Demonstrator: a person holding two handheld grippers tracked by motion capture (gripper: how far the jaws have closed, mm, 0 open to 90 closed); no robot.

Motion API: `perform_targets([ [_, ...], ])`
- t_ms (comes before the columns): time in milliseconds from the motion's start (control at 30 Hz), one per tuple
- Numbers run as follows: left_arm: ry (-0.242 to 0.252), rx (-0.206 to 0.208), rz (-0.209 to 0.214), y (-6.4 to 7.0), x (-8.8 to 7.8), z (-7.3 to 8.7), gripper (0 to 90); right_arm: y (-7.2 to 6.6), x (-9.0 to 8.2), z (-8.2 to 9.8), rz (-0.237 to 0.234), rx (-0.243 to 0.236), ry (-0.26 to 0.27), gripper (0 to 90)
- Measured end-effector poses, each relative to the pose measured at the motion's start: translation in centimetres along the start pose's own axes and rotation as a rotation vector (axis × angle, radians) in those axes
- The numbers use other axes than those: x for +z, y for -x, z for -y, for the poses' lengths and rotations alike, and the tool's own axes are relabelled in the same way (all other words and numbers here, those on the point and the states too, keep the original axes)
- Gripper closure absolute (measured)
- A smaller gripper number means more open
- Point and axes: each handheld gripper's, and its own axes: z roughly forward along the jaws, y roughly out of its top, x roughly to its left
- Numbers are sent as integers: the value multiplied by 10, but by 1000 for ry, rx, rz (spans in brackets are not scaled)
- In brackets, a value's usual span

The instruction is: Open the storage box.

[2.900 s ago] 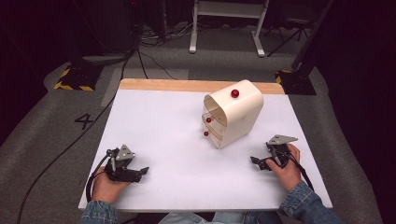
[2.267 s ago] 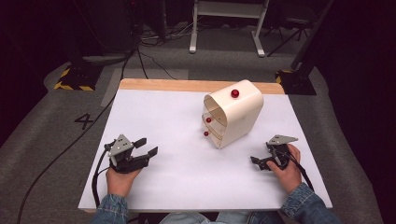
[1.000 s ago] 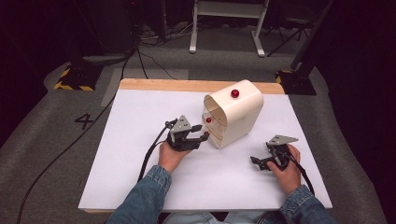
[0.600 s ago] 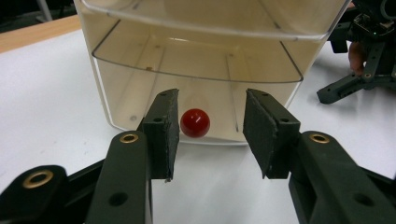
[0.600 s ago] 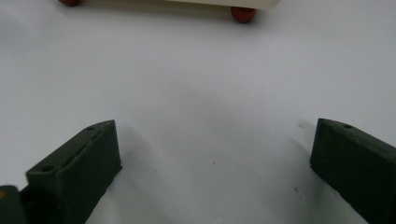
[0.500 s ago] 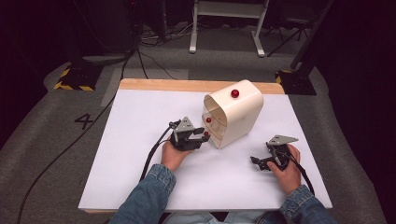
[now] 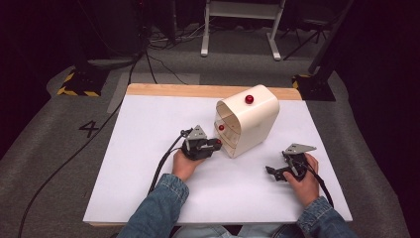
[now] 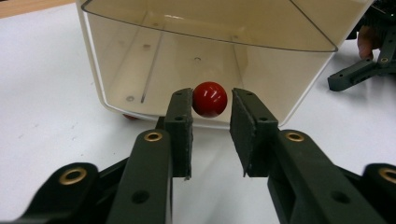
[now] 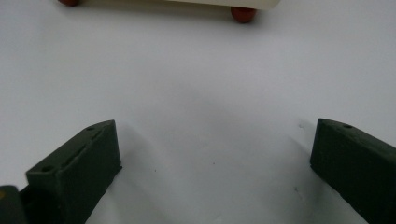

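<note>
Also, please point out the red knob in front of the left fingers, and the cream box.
red knob (image 8: 210,99), left gripper view, centre of the ball.
cream box (image 7: 257,119), high view, its outer side wall.

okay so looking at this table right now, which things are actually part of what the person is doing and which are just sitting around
In use:
- left gripper, jaws open either side of a red knob
- cream box that carries that knob

Idle or background:
- right gripper, open, resting on the white table
- red knob on top of the box
- cables on the floor

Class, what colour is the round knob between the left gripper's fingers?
Glossy red knob, with white highlights; clearest in the left gripper view.
</note>
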Motion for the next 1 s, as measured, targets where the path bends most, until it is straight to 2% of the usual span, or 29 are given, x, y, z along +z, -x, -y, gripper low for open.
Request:
perform_targets([
  [633,-2,-7,2,0,-1,0,740,0,0,0,1,-1,0,15],
  [800,-22,-12,-3,1,-11,2,741,0,0,0,-1,1,0,15],
  [1000,-50,-7,-17,3,-30,5,740,0,0,0,-1,0,-1,15],
])
